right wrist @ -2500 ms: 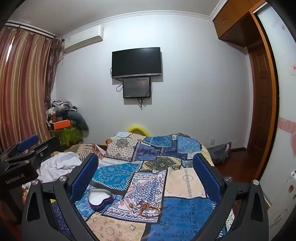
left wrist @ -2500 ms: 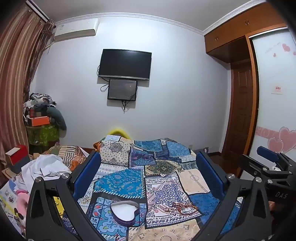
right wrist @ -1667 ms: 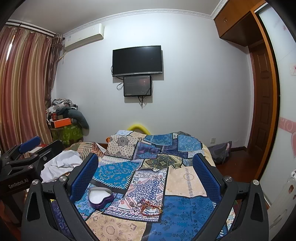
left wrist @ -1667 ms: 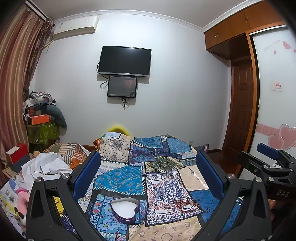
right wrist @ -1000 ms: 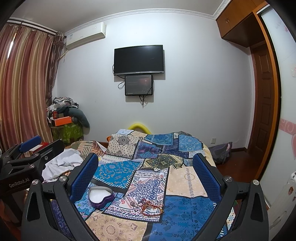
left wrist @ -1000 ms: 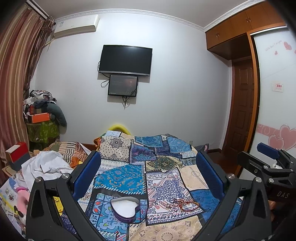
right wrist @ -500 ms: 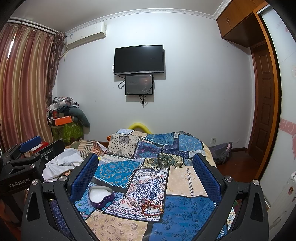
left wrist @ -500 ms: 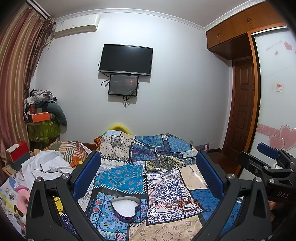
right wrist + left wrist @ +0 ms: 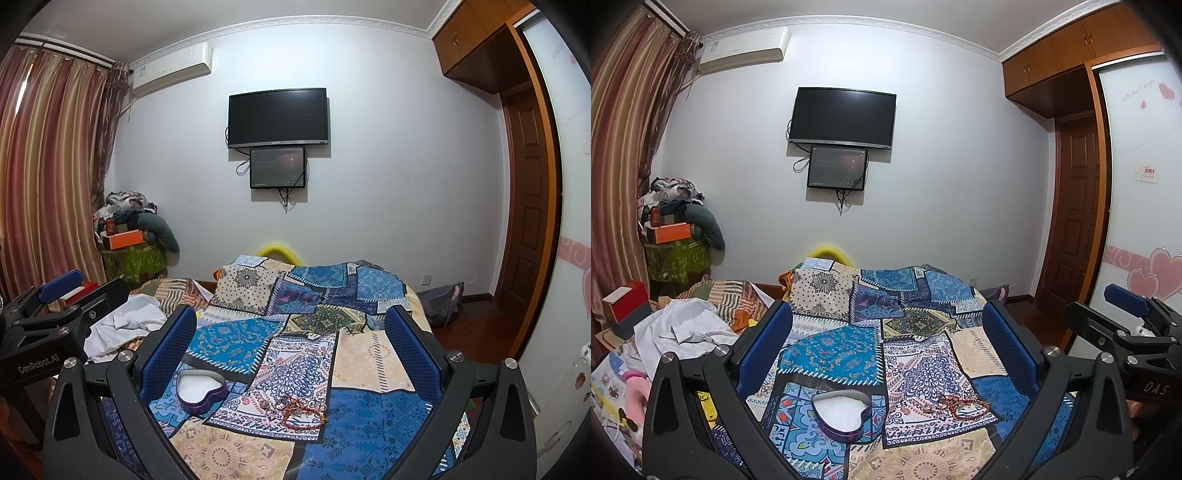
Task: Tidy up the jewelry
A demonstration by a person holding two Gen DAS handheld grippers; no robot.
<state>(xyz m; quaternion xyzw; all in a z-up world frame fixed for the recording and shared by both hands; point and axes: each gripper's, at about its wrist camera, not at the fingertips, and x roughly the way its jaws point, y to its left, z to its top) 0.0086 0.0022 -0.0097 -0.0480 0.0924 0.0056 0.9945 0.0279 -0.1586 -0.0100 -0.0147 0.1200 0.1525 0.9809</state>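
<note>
A purple heart-shaped tin [image 9: 841, 413] with white padding inside lies open on the patchwork bedspread [image 9: 827, 347]; it also shows in the right wrist view [image 9: 201, 392]. A tangle of red beaded bracelets [image 9: 955, 404] lies just right of the tin, also seen in the right wrist view [image 9: 299, 408]. My left gripper [image 9: 886, 332] is open and empty, held above the bed in front of the tin. My right gripper [image 9: 290, 332] is open and empty, held above the bracelets. Each gripper appears at the edge of the other's view.
White cloth [image 9: 683, 332] and striped fabric are heaped on the bed's left side. A red box [image 9: 626, 306] and a pile of clothes [image 9: 672, 221] stand by the curtain. A television [image 9: 842, 118] hangs on the far wall. A wooden door [image 9: 1075, 218] is at right.
Both views have shifted only slightly; the grippers stay open and hover over the bed. The tin and bracelets have not moved.
</note>
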